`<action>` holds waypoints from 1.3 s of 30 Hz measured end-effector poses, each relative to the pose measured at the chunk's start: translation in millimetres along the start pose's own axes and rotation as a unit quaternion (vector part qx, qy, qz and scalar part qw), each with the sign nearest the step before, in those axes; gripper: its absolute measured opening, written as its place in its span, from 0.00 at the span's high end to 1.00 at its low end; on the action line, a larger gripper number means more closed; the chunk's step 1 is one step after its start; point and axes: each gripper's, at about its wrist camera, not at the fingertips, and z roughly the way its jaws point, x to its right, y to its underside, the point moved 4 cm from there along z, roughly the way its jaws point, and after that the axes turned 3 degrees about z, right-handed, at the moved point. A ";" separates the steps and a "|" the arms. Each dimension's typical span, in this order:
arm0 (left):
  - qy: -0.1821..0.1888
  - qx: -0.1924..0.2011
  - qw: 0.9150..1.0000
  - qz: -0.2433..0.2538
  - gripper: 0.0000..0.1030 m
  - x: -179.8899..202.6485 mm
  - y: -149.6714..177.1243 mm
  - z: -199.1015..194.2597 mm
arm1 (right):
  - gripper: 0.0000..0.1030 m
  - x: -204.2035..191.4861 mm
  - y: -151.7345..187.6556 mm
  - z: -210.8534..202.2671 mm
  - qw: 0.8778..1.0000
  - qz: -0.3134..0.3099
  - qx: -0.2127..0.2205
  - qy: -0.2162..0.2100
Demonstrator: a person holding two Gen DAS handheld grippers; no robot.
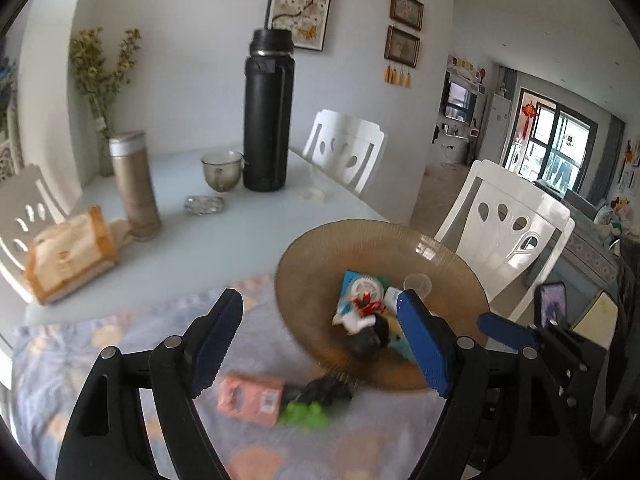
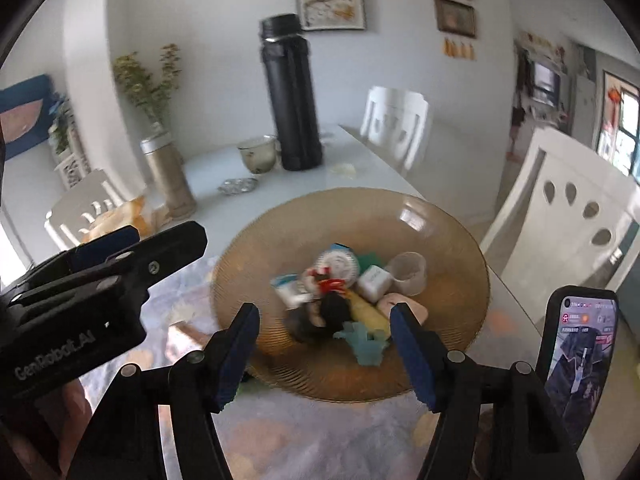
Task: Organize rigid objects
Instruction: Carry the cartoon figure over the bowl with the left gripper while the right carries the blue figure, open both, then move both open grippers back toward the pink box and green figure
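An amber ribbed glass plate (image 1: 320, 268) (image 2: 440, 232) sits on a patterned cloth and holds several small items: a white round tape dispenser (image 2: 338, 266), a white cube (image 2: 374, 282), a clear cup (image 2: 408, 272), a dark figure (image 2: 332, 312), a teal toy (image 2: 362, 344). On the cloth lie a pink box (image 1: 250, 398), a black piece (image 1: 320, 390) and a green toy (image 1: 304, 414). My left gripper (image 1: 320, 350) is open above them. My right gripper (image 2: 326, 354) is open and empty over the plate's near rim.
A tall black flask (image 1: 266, 120), a gold thermos (image 1: 134, 186), a glass mug (image 1: 222, 170), a small glass dish (image 1: 204, 205) and a bread bag (image 1: 68, 254) stand on the white table. White chairs (image 1: 508, 232) line the right side. A phone (image 2: 576, 364) stands at right.
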 end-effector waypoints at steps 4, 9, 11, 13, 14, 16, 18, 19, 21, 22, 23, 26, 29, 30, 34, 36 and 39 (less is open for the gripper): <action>-0.043 0.006 0.999 0.000 0.23 -17.2 24.2 -42.0 | 0.35 -36.9 13.0 -18.7 0.998 -0.031 0.003 -0.049; -0.104 0.003 0.994 -0.029 0.19 -52.6 70.7 -76.9 | 0.30 -95.8 54.9 -27.5 0.989 -0.100 -0.009 -0.108; -0.126 -0.014 0.991 -0.043 0.19 -69.6 92.6 -76.8 | 0.28 -114.2 75.9 -21.8 0.985 -0.128 -0.018 -0.114; -0.152 -0.038 0.986 -0.063 0.19 -89.5 117.3 -68.1 | 0.28 -125.6 93.1 -16.4 0.981 -0.144 -0.024 -0.125; -0.162 -0.049 0.983 -0.074 0.19 -98.9 128.6 -62.9 | 0.28 -131.9 104.0 -11.6 0.979 -0.155 -0.023 -0.129; -0.159 -0.057 0.981 -0.095 0.19 -110.6 144.6 -56.6 | 0.28 -138.4 118.2 -3.2 0.976 -0.173 -0.027 -0.130; -0.148 -0.057 0.980 -0.118 0.19 -119.1 157.5 -51.9 | 0.28 -140.5 129.9 7.5 0.975 -0.184 -0.037 -0.118; -0.142 -0.060 0.979 -0.131 0.19 -122.4 163.4 -48.6 | 0.28 -140.7 132.4 9.7 0.975 -0.183 -0.039 -0.118; -0.140 -0.070 0.977 -0.144 0.19 -127.6 164.9 -45.5 | 0.28 -139.4 135.4 13.9 0.975 -0.178 -0.044 -0.124; -0.142 -0.063 0.978 -0.142 0.19 -125.5 163.7 -46.5 | 0.28 -138.8 134.7 15.6 0.976 -0.176 -0.045 -0.124; -0.149 -0.059 0.977 -0.141 0.19 -124.8 162.9 -47.1 | 0.28 -137.8 134.5 17.8 0.976 -0.172 -0.047 -0.121; -0.159 -0.073 0.974 -0.141 0.19 -123.4 167.2 -43.2 | 0.28 -134.8 136.0 25.3 0.977 -0.166 -0.061 -0.115; -0.171 -0.080 0.972 -0.139 0.19 -123.8 170.5 -42.5 | 0.28 -127.9 138.7 36.2 0.979 -0.160 -0.086 -0.092; -0.175 -0.080 0.971 -0.140 0.19 -124.1 170.9 -42.6 | 0.28 -125.4 139.2 39.0 0.980 -0.156 -0.092 -0.087; -0.179 -0.085 0.969 -0.149 0.19 -128.7 173.0 -41.7 | 0.28 -113.4 139.6 48.4 0.981 -0.140 -0.117 -0.067; -0.179 -0.087 0.968 -0.152 0.19 -130.4 173.7 -40.8 | 0.28 -109.2 139.9 49.3 0.981 -0.134 -0.124 -0.067; -0.185 -0.088 0.967 -0.153 0.19 -132.1 173.5 -39.4 | 0.28 -109.7 142.5 49.6 0.979 -0.141 -0.132 -0.067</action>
